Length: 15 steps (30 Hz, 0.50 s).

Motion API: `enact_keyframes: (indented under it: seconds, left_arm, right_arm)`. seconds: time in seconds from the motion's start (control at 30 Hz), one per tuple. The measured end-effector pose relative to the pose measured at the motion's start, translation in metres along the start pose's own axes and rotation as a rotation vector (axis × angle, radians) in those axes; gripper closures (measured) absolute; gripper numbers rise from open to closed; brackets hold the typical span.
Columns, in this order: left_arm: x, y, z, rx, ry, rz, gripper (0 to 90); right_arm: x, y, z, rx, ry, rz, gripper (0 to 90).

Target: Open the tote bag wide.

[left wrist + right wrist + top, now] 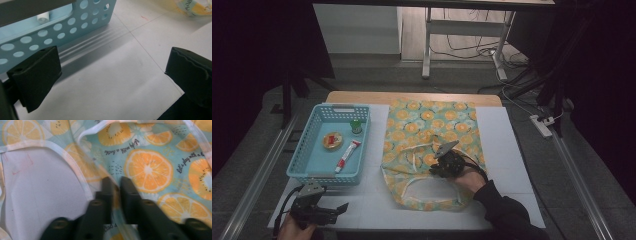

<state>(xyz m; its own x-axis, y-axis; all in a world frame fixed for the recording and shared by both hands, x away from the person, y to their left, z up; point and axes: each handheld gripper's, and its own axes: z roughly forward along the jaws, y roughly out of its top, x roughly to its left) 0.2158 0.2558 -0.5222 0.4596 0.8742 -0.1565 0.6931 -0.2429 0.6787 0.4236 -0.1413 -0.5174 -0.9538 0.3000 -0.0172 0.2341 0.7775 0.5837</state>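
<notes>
The right gripper [115, 195] was clamped on the bag [432, 150], its jaws pressed nearly together with a fold of the orange-printed cloth pinched between them, just beside the white-edged handle loop [75, 167]; it looked as if the person had taken hold there, near the mouth, so that the bag could be lifted or pulled open. The bag lay flat on the tabletop [507, 150], stretching away ahead of that gripper, with its handles and cut-out on the near side, under and just behind the jaws; flat like that, it seemed to me, only a pinch of one layer could open it.

The left gripper [319, 207] hovered low over bare tabletop with its jaws spread wide and nothing between them; it sat well to the left of the other gripper, just short of the near wall of the blue basket [307, 155]; I took it to be waiting within reach of what the basket held. Farther in, ahead of that gripper, lay a tube [347, 155], a round tin [333, 140] and a small green bottle [356, 126], loose and apart from one another, probably there to go into the bag.
</notes>
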Motion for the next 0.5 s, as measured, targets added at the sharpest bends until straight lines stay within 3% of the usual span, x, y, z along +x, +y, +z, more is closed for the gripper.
enact_keyframes:
  seconds: [0.1,0.4,0.5]
  left_arm:
    - [0.000,0.000,0.000,0.000,0.000,0.000,0.3]
    - [0.000,0.000,0.000,0.000,0.000,0.001,0.3]
    - [0.000,0.000,0.000,0.001,0.000,0.001,0.4]
  right_arm:
    - [-0.004,0.000,0.000,-0.002,0.024,0.038,89.9]
    - [-0.005,0.011,-0.005,-0.015,0.053,0.035,90.0]
    - [-0.006,0.014,-0.007,-0.034,0.070,0.058,90.0]
